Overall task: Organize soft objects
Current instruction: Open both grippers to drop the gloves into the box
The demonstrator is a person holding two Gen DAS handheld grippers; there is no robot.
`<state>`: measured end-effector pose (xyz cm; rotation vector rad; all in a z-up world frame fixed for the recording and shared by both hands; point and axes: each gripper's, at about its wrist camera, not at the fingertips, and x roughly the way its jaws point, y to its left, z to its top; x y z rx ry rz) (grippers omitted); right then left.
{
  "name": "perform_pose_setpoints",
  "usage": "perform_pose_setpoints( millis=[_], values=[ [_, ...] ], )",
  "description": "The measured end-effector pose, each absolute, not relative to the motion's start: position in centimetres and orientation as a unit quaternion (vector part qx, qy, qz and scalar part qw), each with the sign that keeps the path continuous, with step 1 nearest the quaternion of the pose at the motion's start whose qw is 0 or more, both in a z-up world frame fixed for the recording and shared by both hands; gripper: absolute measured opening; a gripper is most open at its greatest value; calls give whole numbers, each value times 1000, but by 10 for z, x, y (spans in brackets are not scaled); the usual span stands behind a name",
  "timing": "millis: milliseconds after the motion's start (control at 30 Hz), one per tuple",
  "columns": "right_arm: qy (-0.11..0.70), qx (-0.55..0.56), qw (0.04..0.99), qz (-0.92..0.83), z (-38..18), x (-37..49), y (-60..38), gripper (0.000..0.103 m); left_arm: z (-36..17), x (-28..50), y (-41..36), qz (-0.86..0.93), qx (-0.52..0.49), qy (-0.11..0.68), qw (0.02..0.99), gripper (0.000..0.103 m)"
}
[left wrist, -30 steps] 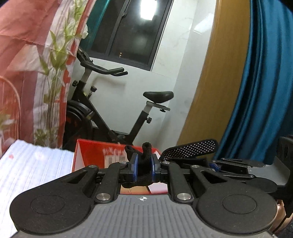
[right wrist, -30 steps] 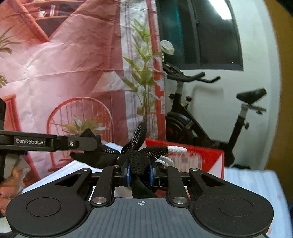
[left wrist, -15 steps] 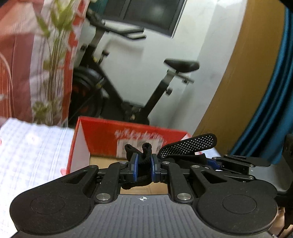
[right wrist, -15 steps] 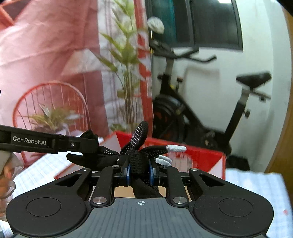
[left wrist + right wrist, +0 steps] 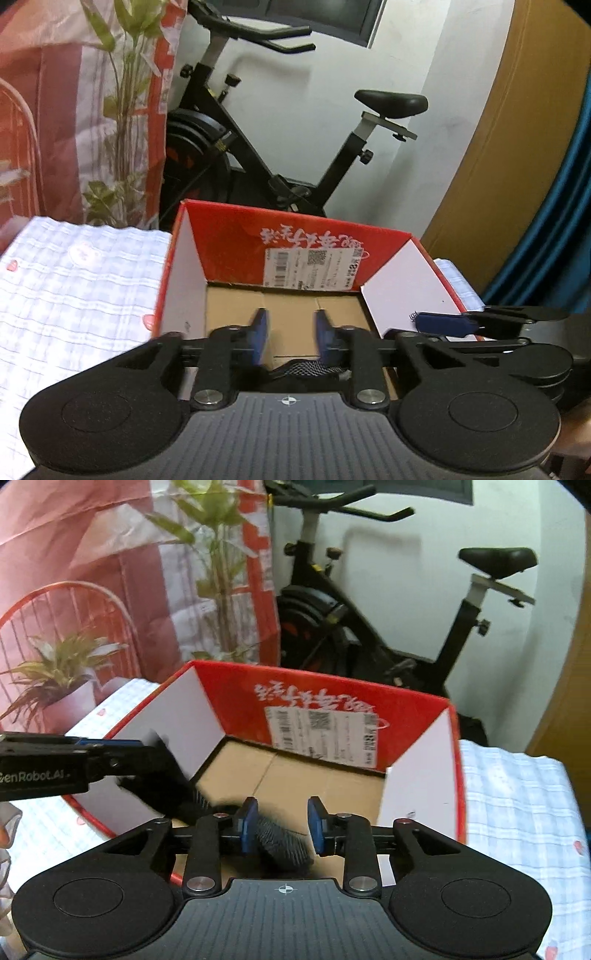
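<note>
An open red cardboard box [image 5: 229,236] with a brown floor stands on the checked cloth, right below both grippers. My left gripper [image 5: 291,336] hangs over its near edge with its jaws opening. A black dotted glove [image 5: 306,369] sags loose below its blue pads. My right gripper [image 5: 281,823] is over the same box [image 5: 236,690], jaws opening too. The blurred glove [image 5: 284,843] slips down between its pads and trails left toward the left gripper [image 5: 147,747]. The right gripper [image 5: 443,323] shows at the right of the left wrist view.
A black exercise bike [image 5: 280,147] stands behind the box by the white wall. A red and pink printed backdrop [image 5: 92,572] with plants hangs at the left. The pale checked tablecloth [image 5: 74,288] spreads on both sides of the box. A blue curtain [image 5: 561,221] hangs at the right.
Both grippers moved forward and tilted down over the box. Their jaws, shut on the black glove before, have parted, and the glove has dropped from between the pads.
</note>
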<state>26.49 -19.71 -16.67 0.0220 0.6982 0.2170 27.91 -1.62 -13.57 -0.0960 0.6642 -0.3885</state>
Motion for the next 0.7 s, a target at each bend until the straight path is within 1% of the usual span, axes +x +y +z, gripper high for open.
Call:
perform_pose_setpoints(
  millis=[33, 67, 100, 167, 233, 267, 333, 367, 433, 500, 567, 633, 700],
  values=[
    [343, 9, 934, 99, -165, 263, -197, 39, -133, 276, -15, -188, -46, 320, 928, 51],
    [342, 7, 935, 95, -164, 260, -199, 45, -129, 272, -12, -187, -45, 315, 930, 53],
    [341, 5, 936, 91, -163, 256, -201, 49, -125, 269, -11, -186, -43, 312, 931, 56],
    [337, 0, 937, 87, -159, 249, -207, 54, -117, 262, -8, -182, -37, 306, 934, 59],
    [332, -2, 939, 88, -154, 240, -211, 57, -110, 255, -3, -180, -32, 300, 936, 72],
    [329, -3, 940, 89, -151, 235, -212, 61, -107, 250, -1, -179, -30, 297, 938, 75],
    [321, -4, 943, 91, -145, 224, -213, 64, -100, 240, 4, -178, -22, 289, 940, 83],
    [316, -5, 944, 93, -142, 218, -214, 67, -97, 235, 5, -178, -17, 286, 942, 85],
    [307, -7, 947, 96, -137, 206, -215, 71, -92, 224, 9, -177, -12, 280, 944, 93],
    [298, -7, 949, 101, -131, 194, -216, 80, -88, 213, 13, -176, -9, 276, 945, 98],
    [289, -7, 952, 105, -127, 182, -215, 86, -88, 200, 17, -181, -11, 276, 944, 101],
    [279, -6, 954, 111, -125, 169, -214, 89, -90, 189, 21, -184, -11, 277, 943, 103],
    [271, 0, 955, 116, -123, 159, -213, 103, -93, 177, 25, -183, -7, 279, 943, 103]
  ],
)
